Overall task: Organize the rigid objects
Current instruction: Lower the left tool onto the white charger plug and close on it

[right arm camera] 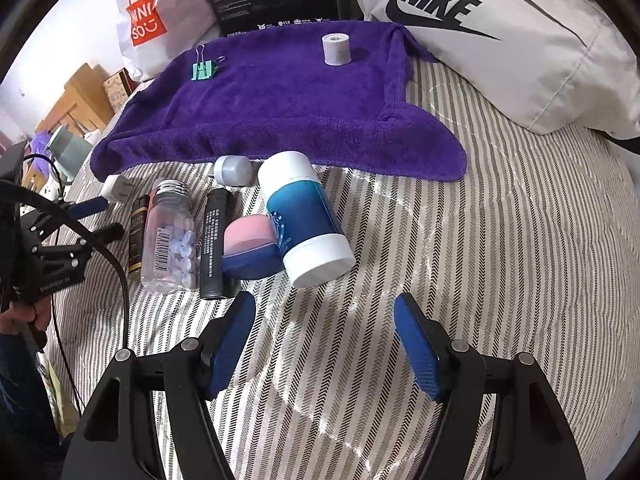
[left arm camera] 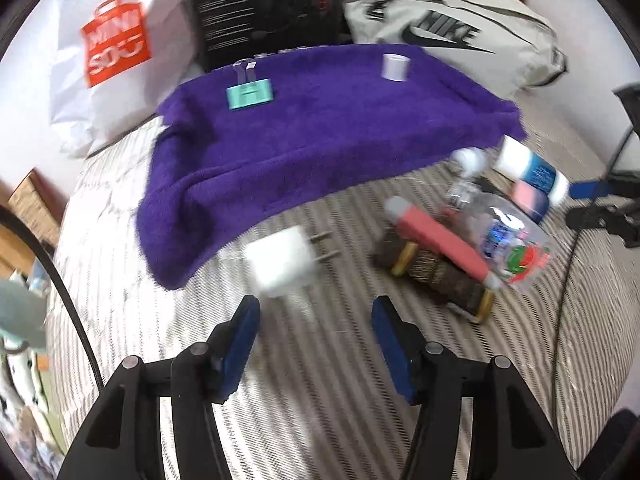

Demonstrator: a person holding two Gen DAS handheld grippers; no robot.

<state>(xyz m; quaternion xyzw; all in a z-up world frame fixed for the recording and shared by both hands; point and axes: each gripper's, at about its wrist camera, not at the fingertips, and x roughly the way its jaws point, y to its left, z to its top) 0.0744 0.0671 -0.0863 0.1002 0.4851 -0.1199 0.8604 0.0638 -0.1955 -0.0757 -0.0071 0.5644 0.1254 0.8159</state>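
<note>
1. While both grippers hover over the striped bedspread (right arm camera: 500,240), the purple terry towel (right arm camera: 280,112) serves as landmark, spread flat at the far side.
2. Left gripper (left arm camera: 316,312): jaws apart, nothing between them; a white two-prong plug adapter (left arm camera: 282,266) lies just ahead, touching the towel's near edge.
3. Right gripper (right arm camera: 324,312): jaws spread wide, empty.
4. On the towel: a teal metal binder clip (right arm camera: 204,69) at its far left, a small white tape roll (right arm camera: 337,49) upright at its far right.
5. Just off the towel's near edge: a white-and-blue cylindrical bottle (right arm camera: 306,220) on its side, a small white cap-shaped piece (right arm camera: 232,170), a pink-and-blue rounded case (right arm camera: 250,246), a black tube (right arm camera: 216,244), a clear plastic bottle of tablets (right arm camera: 170,240).
</note>
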